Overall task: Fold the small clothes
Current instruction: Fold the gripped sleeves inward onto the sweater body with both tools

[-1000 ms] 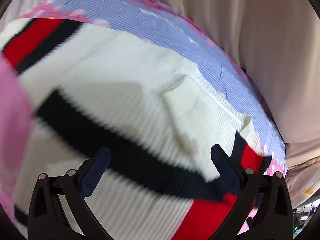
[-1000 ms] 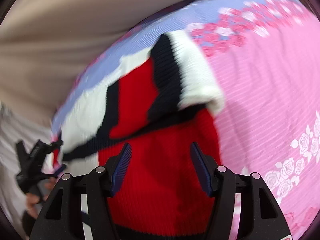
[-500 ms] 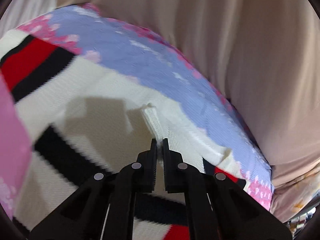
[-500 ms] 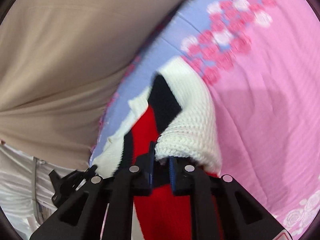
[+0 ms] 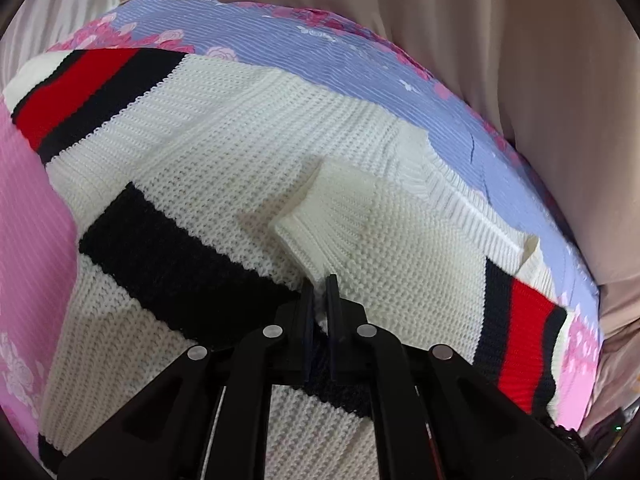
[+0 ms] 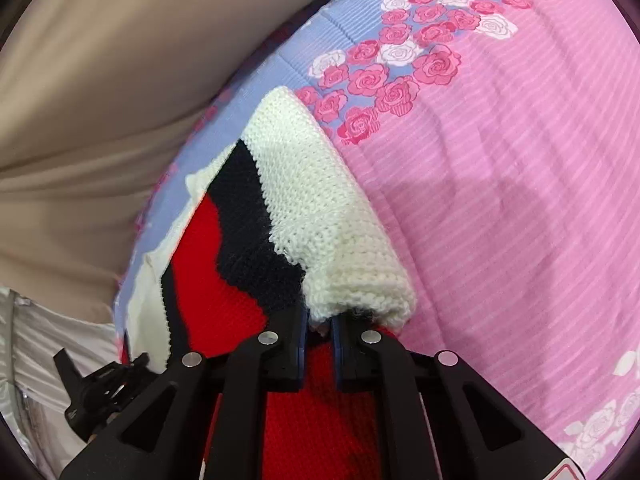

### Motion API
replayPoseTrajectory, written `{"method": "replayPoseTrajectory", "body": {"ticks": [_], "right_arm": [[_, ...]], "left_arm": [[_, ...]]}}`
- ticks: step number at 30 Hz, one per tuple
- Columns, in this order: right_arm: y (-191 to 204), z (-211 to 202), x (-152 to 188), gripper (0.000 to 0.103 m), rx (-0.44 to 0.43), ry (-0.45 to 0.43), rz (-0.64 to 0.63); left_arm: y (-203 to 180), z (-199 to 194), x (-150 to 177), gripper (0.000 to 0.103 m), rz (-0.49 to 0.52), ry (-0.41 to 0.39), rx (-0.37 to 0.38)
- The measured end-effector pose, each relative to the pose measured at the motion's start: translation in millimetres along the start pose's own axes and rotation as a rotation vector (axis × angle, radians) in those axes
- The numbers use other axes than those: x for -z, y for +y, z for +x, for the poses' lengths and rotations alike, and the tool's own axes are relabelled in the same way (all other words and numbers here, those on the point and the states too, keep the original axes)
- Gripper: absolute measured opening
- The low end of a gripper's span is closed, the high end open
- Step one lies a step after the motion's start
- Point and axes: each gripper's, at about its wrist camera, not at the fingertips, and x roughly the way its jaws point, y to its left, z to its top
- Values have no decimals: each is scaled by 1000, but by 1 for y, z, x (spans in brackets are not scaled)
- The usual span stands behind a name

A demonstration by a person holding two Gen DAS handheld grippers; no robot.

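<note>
Knitted white wool, banded in black and red, makes up the sweater (image 5: 224,128), which is spread on a bedsheet (image 5: 360,68) printed pink and lilac with roses. A raised fold of its white knit is pinched by the left gripper (image 5: 320,292), whose jaws are closed to a thin slit with the fabric between them. On the right wrist view, a white cuff (image 6: 340,240) on the sweater's red and black part is clamped by the right gripper (image 6: 319,320); its jaws have just been closing and are nearly together on the knit. Beige curtain (image 6: 100,80) is seen behind the bed. The left gripper is also seen at that view's lower left.
</note>
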Motion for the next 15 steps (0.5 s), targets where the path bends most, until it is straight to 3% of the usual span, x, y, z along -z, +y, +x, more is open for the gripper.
{"method": "replayPoseTrajectory", "body": {"ticks": [3, 8, 9, 11, 12, 14, 15], "right_arm": [[13, -13, 6, 17, 46, 11, -43], [34, -42, 20, 19, 130, -97, -141], [41, -41, 14, 21, 127, -101, -176], [61, -32, -6, 41, 148, -90, -272], [71, -23, -17, 43, 155, -80, -319], [93, 0, -43, 43, 156, -73, -429], [100, 12, -50, 36, 151, -53, -468]], "left_arm": [[-1, 1, 0, 6, 18, 0, -17], [-5, 3, 1, 7, 35, 6, -30], [-1, 1, 1, 7, 36, 7, -31], [-2, 1, 1, 7, 42, 9, -37], [-3, 1, 2, 7, 47, 9, -40], [-3, 0, 3, 8, 65, 6, -51], [-4, 0, 4, 8, 75, 3, -57]]}}
